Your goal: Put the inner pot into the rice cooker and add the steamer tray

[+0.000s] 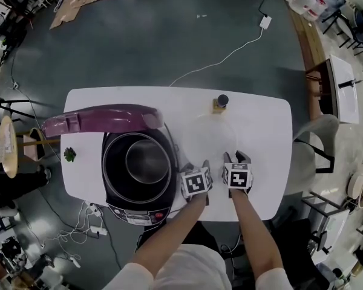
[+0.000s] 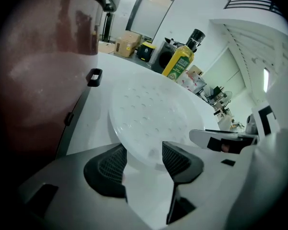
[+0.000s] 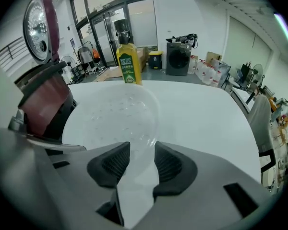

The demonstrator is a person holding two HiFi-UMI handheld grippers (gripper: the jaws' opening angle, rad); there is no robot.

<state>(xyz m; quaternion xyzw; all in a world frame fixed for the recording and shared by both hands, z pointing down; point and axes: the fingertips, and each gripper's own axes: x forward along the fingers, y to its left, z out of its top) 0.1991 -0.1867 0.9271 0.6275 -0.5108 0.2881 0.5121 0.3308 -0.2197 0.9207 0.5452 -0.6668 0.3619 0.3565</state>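
The rice cooker (image 1: 133, 213) stands on the left of the white table (image 1: 266, 125), its purple lid (image 1: 103, 121) raised and the metal inner pot (image 1: 146, 161) sitting inside it. The translucent perforated steamer tray (image 1: 210, 136) lies flat on the table to the cooker's right. My left gripper (image 1: 204, 165) is at the tray's near-left rim, and my right gripper (image 1: 236, 157) at its near-right rim. In the left gripper view the tray (image 2: 153, 116) has its rim between the parted jaws of the left gripper (image 2: 144, 152). The right gripper (image 3: 141, 152) likewise straddles the tray's (image 3: 120, 114) edge, with gaps showing.
A yellow oil bottle (image 1: 221, 103) stands just beyond the tray near the table's far edge. A small green thing (image 1: 69, 154) lies at the table's left edge. A grey chair (image 1: 314, 144) is at the right, and a power strip with cables (image 1: 94, 222) lies on the floor.
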